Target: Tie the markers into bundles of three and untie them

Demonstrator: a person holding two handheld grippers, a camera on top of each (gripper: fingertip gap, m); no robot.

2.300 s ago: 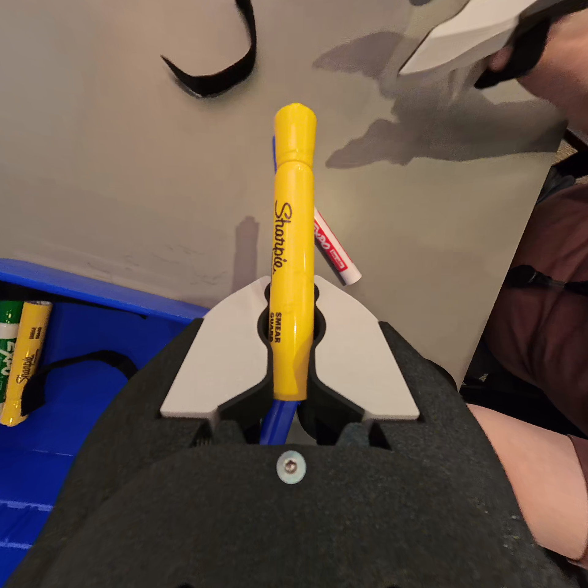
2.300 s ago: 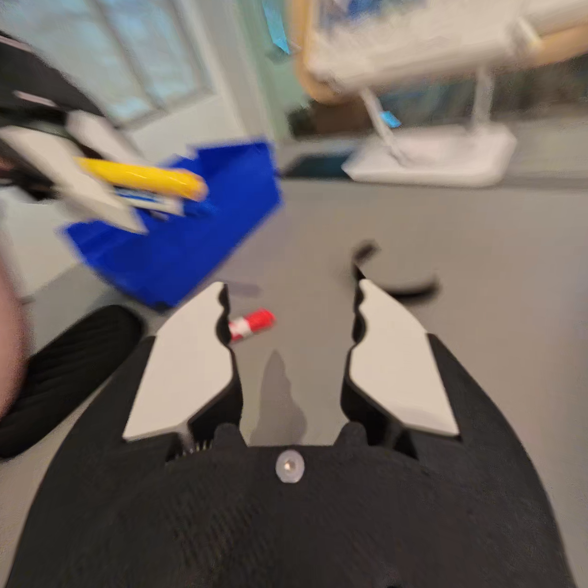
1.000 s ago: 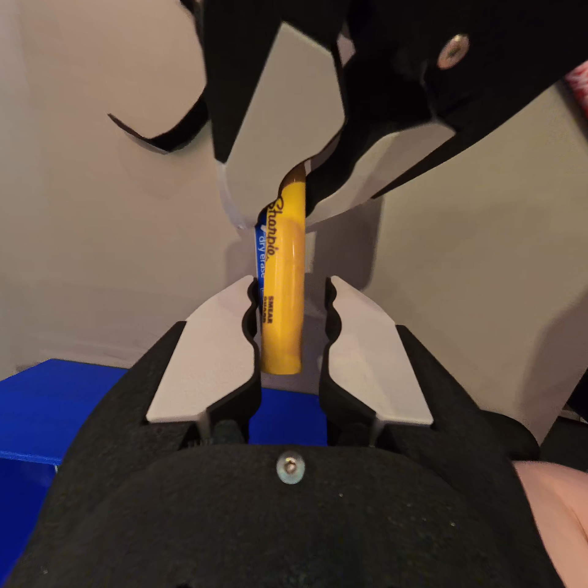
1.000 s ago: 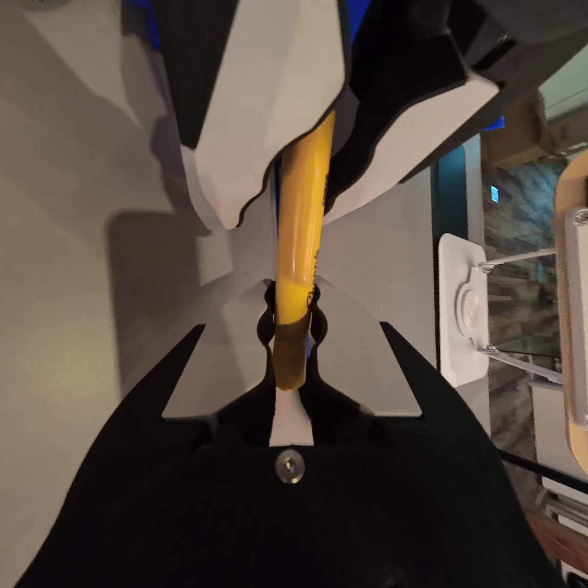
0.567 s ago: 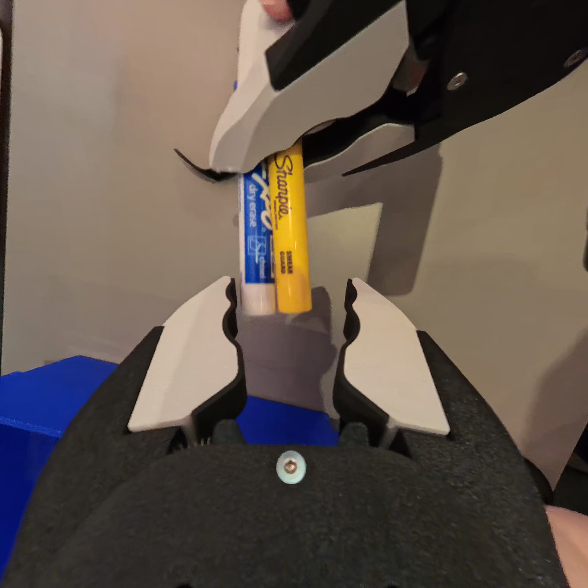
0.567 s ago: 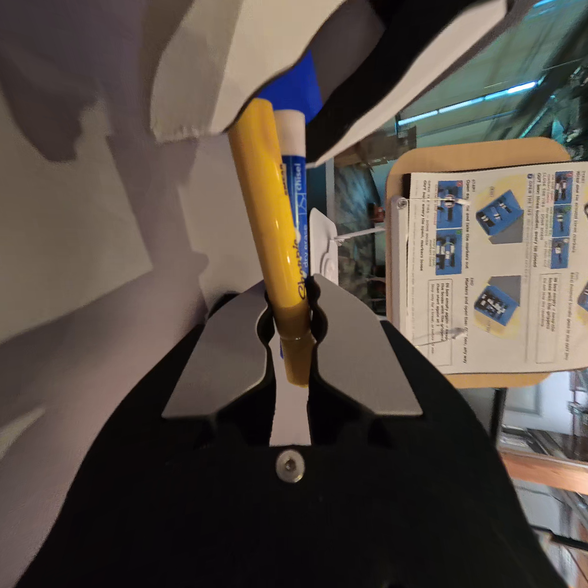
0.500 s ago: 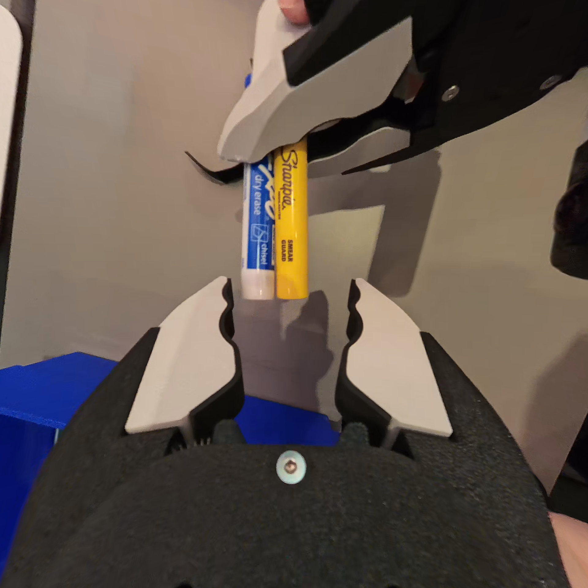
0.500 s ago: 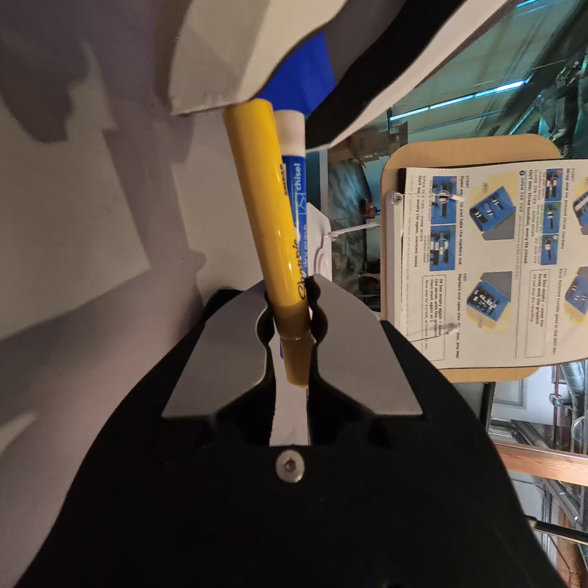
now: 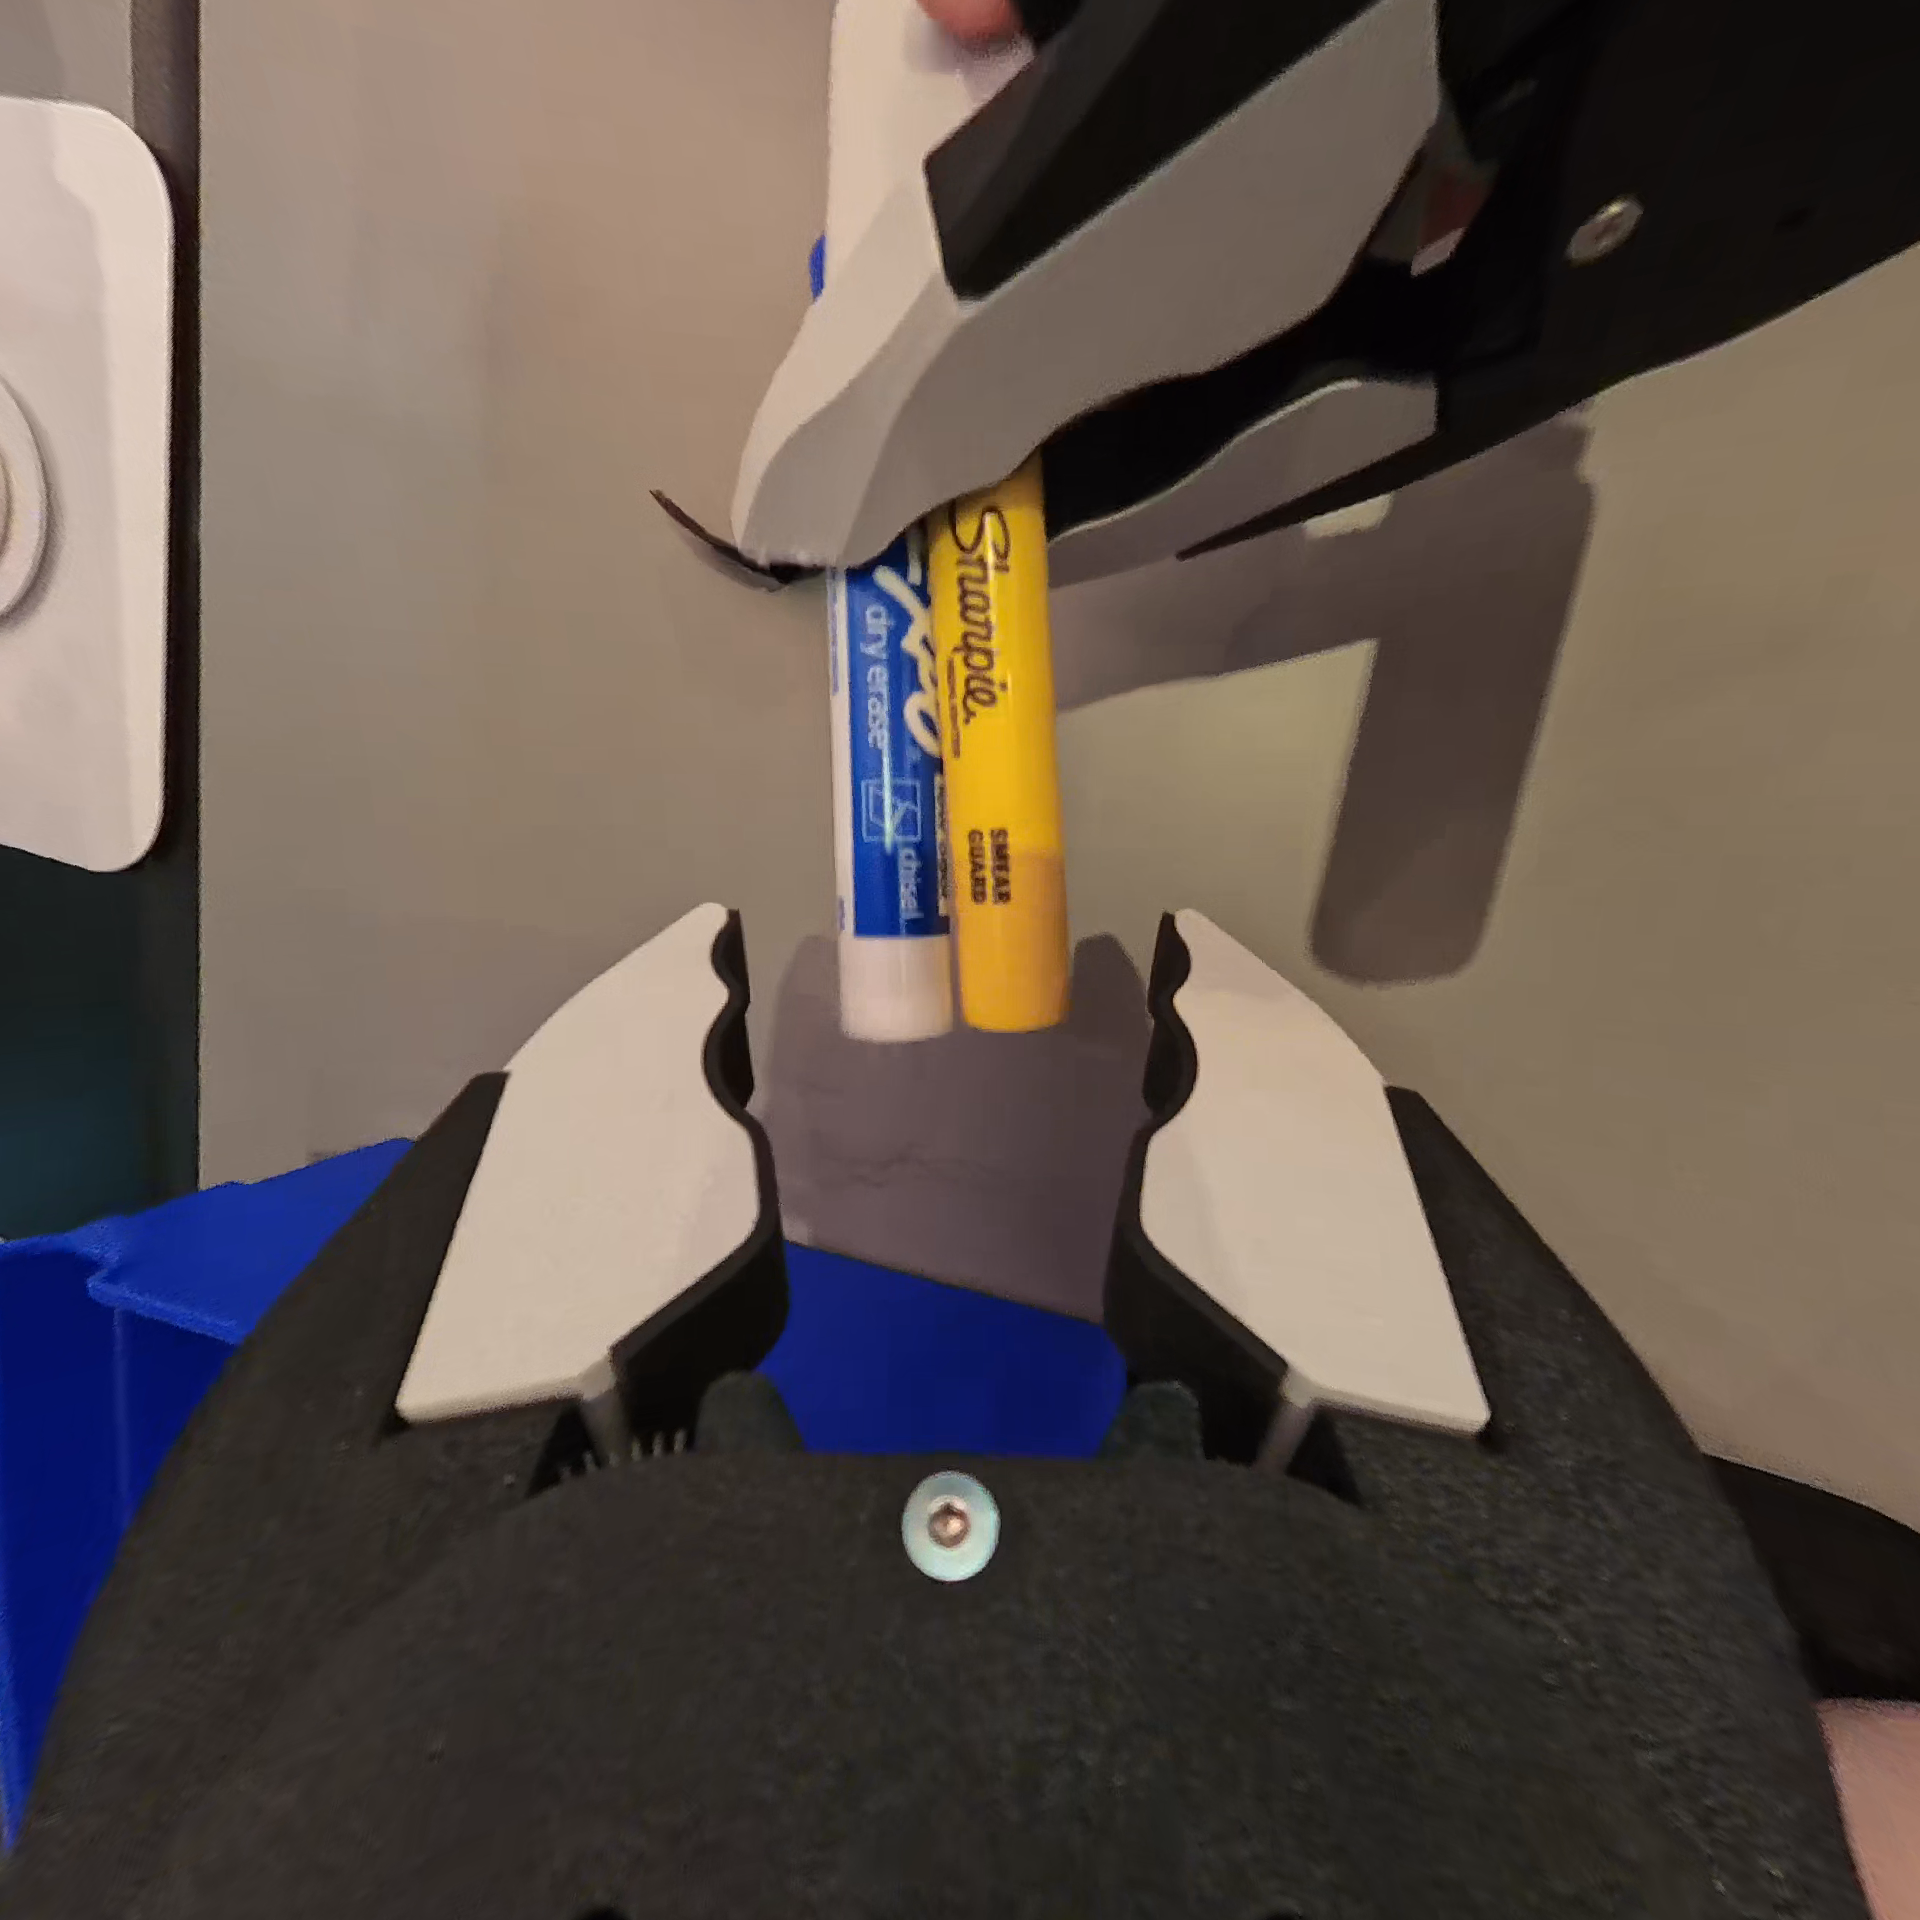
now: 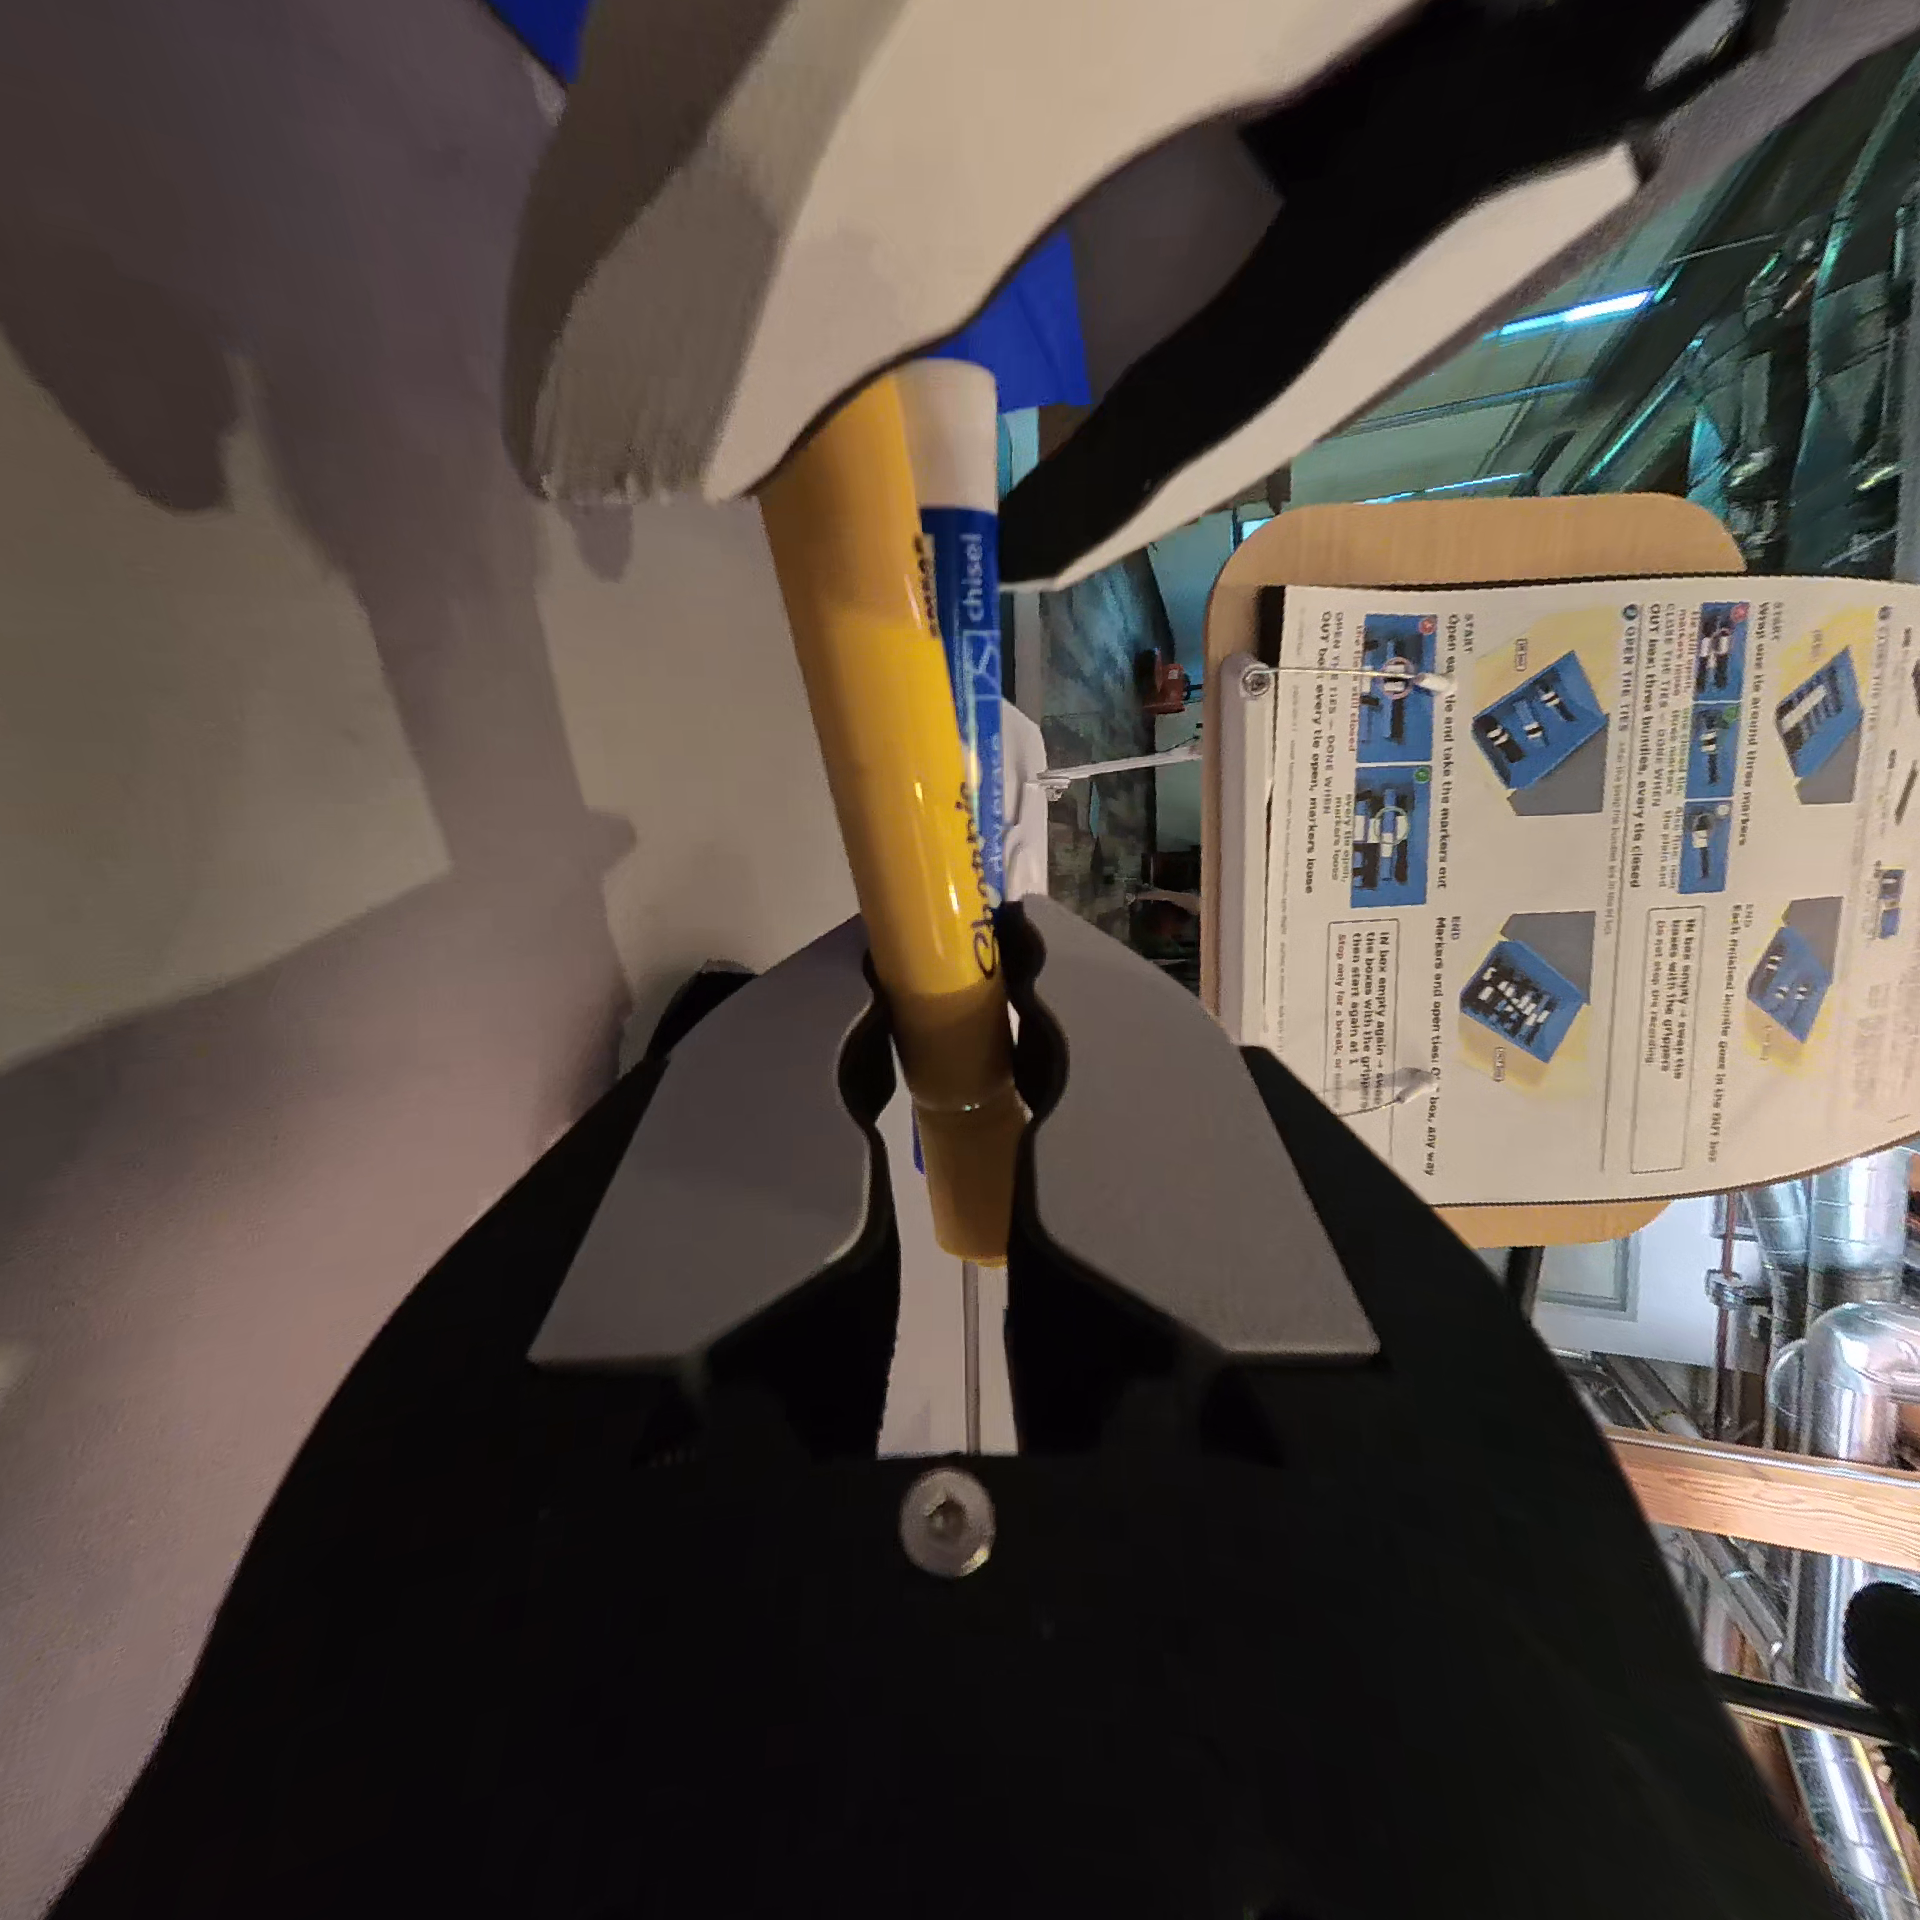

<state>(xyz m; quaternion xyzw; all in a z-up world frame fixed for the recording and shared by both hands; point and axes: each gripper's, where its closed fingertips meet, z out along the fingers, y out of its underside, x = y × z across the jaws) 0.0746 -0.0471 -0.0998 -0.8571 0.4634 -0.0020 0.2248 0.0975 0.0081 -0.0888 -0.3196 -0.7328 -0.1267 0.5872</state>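
My right gripper is shut on a yellow marker and a blue-and-white marker held side by side. In the left wrist view both markers, yellow and blue-and-white, hang from the right gripper above the grey table. My left gripper is open and empty, its fingertips on either side of the markers' lower ends without touching them. A black strap lies on the table, mostly hidden behind the right gripper.
A blue bin sits under my left gripper at the lower left. A white stand base lies at the table's left edge. A board with an instruction sheet stands at the right in the right wrist view. Tip to tip, the grippers are about 7 cm apart.
My right gripper closed on the two markers that my left gripper held. My left gripper opened, let them go and drew back a little.
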